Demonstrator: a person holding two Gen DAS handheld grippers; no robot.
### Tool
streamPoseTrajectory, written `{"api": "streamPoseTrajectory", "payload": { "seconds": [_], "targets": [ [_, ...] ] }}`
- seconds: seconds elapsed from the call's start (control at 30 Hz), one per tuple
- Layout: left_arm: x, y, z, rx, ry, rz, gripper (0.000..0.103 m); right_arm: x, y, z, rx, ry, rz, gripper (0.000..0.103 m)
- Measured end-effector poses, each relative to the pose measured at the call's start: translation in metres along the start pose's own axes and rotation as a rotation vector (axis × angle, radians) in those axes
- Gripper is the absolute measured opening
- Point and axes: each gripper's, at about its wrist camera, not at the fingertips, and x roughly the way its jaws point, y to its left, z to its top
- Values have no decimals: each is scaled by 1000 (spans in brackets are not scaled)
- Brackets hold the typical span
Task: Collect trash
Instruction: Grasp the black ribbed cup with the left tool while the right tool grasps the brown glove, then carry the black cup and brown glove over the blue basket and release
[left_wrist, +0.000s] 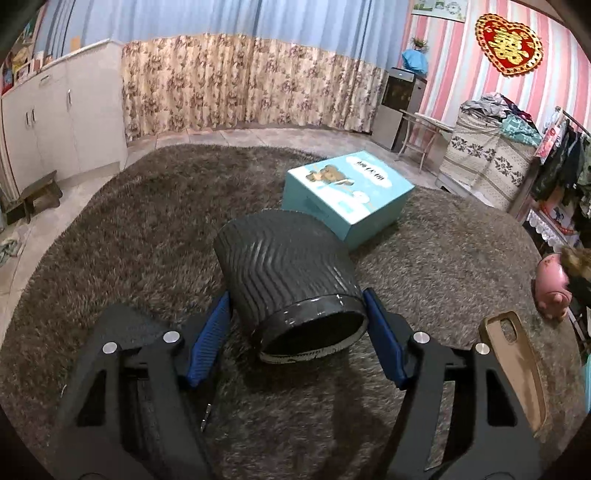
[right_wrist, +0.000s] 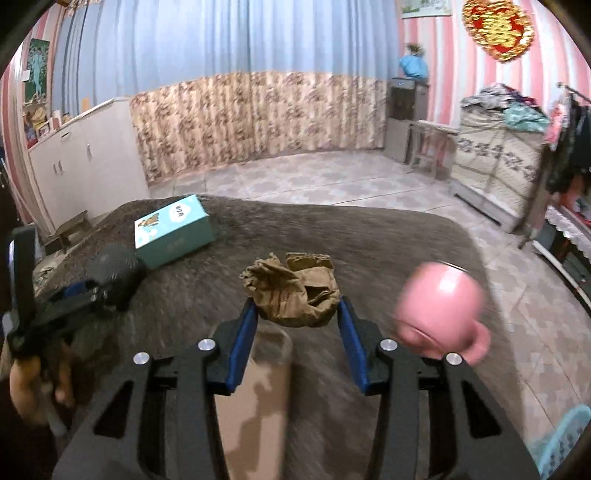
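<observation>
Left gripper (left_wrist: 297, 325) clamped around the dark ribbed bin (left_wrist: 288, 273) at centre frame, blue pads pressing both sides just behind the glossy rim, mouth tipped toward the lens — presumably angled that way to take a drop. Same bin (right_wrist: 114, 273) seen at mid-left of the right wrist view, with a hand (right_wrist: 29, 384) on the handle at lower left.

Right gripper (right_wrist: 297, 314) pinching the crumpled brown paper (right_wrist: 291, 291) at centre frame, wad bulging above and between the pads, apparently lifted off the shaggy rug (right_wrist: 369, 251). Likely the trash headed for that bin.

Around it: teal box (right_wrist: 173, 230) at upper left, right behind the bin. Pink mug (right_wrist: 439, 306) lying on its side at right, blurred, close to the right finger. Tan phone case (left_wrist: 517, 365) at lower right of the left view, between the two grippers. Path leftward to the bin apparently open across the rug; box close behind the bin, tight on that side.
</observation>
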Motion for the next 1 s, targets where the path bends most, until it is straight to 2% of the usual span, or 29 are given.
{"api": "streamPoseTrajectory", "payload": {
  "seconds": [0.17, 0.4, 0.57, 0.7, 0.93, 1.0],
  "targets": [
    [-34, -22, -3, 76, -77, 5, 69, -54, -42, -32, 64, -29, -81, 45],
    [-99, -80, -15, 134, -172, -118, 69, -123, -91, -74, 144, -85, -233, 45],
    [-147, -143, -32, 196, -245, -229, 69, -177, -122, -105, 205, -149, -368, 45],
    [-172, -190, -45, 226, -254, -332, 69, -205, -153, -135, 274, -172, -468, 45],
    [-195, -259, -74, 327, -242, -449, 69, -224, -213, -165, 383, -186, -619, 45],
    [-201, -277, -83, 361, -244, -477, 70, -227, -232, -175, 434, -186, -632, 45]
  ]
}}
